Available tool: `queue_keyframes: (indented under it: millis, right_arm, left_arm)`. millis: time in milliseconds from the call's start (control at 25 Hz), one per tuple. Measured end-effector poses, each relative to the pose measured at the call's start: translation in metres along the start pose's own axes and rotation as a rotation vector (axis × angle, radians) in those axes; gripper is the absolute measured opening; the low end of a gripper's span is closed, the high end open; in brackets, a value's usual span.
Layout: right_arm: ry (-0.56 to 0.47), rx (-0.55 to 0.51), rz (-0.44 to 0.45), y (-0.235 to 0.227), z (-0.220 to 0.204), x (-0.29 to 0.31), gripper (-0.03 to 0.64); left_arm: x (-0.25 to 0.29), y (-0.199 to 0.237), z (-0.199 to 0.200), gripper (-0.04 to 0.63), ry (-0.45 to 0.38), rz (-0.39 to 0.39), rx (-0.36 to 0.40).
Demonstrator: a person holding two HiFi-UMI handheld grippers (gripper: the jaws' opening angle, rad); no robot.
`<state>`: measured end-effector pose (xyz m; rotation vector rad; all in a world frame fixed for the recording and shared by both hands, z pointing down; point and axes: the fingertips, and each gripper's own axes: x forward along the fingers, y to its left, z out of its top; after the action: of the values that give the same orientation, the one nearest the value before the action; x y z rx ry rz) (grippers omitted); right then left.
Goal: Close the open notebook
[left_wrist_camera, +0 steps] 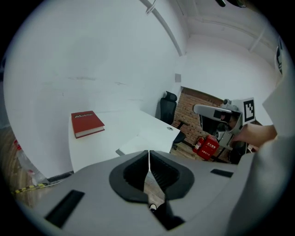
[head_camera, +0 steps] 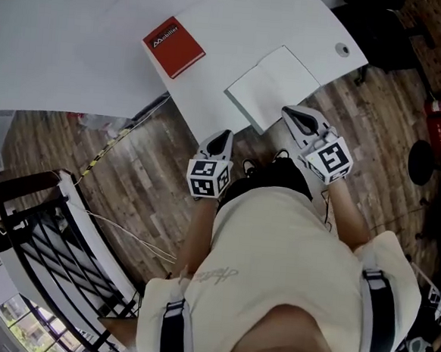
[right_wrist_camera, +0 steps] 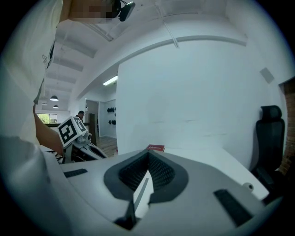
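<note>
Hand-held grippers are both hovering at the near edge of the white worktop, each with its jaws pressed together and nothing between them; the left hand-held gripper is hanging just off the worktop's edge, and the right hand-held gripper is pointing at the near side of the notebook, though whether it is touching cannot be told. That notebook is lying open and flat, white pages up, close to the near edge and well apart from the red book; its crease is too faint to place. It is looking thin and light, so its pages are probably going to flop and the whole thing is likely to skid on the smooth surface. A sound hold would be the free outer edge of one half, one jaw slipped beneath it; the other hand-held gripper should be pressing the opposite half down while the cover is folding over.
</note>
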<state>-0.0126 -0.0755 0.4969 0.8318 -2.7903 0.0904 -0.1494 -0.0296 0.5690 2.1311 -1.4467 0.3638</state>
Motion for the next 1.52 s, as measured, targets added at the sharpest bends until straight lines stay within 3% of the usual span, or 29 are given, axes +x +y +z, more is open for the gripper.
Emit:
queue_keyframes:
  millis: [160,360,760,1080,1240,1520]
  right_arm:
    - [-0.006,-0.008,-0.014,0.009,0.010,0.000,0.008]
    - [-0.028,-0.012,-0.043,0.025,0.022,0.003,0.008]
    - [0.045,-0.016,-0.129,0.019,0.004,-0.031,0.008]
    - [0.046,0.015,-0.092,0.008,-0.003,-0.031,0.008]
    - [0.052,-0.003,-0.050,0.004,-0.002,-0.032,0.008]
    - [0.064,-0.012,0.003,-0.022,-0.003,-0.040,0.008]
  left_arm:
    - [-0.008,0.007,-0.008,0.023,0.011,-0.021,-0.042]
    - [-0.009,0.010,-0.011,0.023,0.013,-0.064,-0.039]
    - [0.005,-0.014,-0.038,0.025,0.060,-0.126,-0.091]
    - [0.022,-0.026,-0.072,0.026,0.125,-0.187,-0.316]
    - [0.033,-0.030,-0.086,0.109,0.136,-0.193,-0.446]
    - [0.064,-0.026,-0.104,0.109,0.144,-0.125,-0.528]
